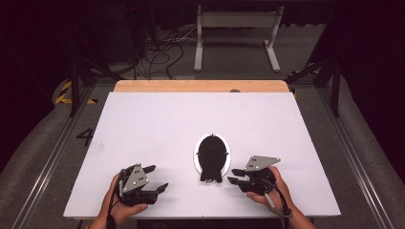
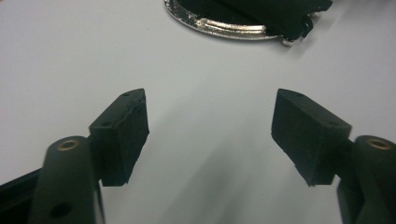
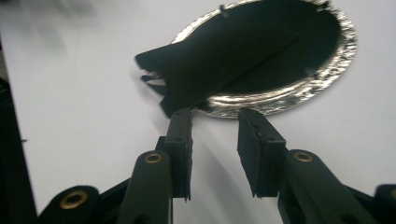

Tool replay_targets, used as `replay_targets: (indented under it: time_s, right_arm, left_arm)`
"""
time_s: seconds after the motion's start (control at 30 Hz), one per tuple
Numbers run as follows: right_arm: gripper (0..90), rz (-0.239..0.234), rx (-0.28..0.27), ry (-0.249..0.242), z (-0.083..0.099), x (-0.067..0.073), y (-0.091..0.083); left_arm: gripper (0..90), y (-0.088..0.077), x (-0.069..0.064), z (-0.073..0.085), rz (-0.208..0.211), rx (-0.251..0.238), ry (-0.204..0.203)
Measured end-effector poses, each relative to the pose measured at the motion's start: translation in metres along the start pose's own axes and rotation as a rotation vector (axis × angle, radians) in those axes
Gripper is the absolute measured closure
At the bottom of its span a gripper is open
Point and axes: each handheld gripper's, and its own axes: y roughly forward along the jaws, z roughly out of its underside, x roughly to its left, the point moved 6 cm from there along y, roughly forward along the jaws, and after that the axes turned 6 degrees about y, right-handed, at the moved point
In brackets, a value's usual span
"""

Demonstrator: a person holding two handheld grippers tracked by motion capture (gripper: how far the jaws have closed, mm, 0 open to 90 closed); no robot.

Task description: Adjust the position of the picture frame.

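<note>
Just ahead of the right gripper (image 3: pixel 215 119), its jaws a little apart and empty, lies the black cloth (image 3: pixel 243 51) on the plate (image 3: pixel 280 95), nearer than to the wide-open left gripper (image 2: pixel 210 126).

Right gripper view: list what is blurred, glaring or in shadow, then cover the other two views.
Right gripper view: foil plate rim glints, black cloth shows no detail, near claw soft. Left gripper view: plate rim glares, table evenly lit. High view: table bright, surroundings dark.
</note>
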Motion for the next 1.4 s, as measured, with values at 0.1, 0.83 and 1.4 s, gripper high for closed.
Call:
replay_targets:
  time_s: [0.1, 0.83, 1.4]
  right_arm:
    - [65.9, -0.022, 0.021, -0.022, 0.002, 0.008, 0.005]
    - [70.6, -0.061, 0.087, -0.011, 0.003, 0.014, 0.024]
    - [69.7, -0.009, 0.14, -0.042, -0.001, 0.018, 0.026]
  left_arm:
    - [23.8, 0.001, 0.0, 0.0, -0.005, 0.0, 0.017]
    - [20.3, 0.007, 0.004, 0.01, 0.003, 0.032, -0.009]
    - [19.9, 0.01, 0.002, 0.011, 0.02, 0.044, -0.01]
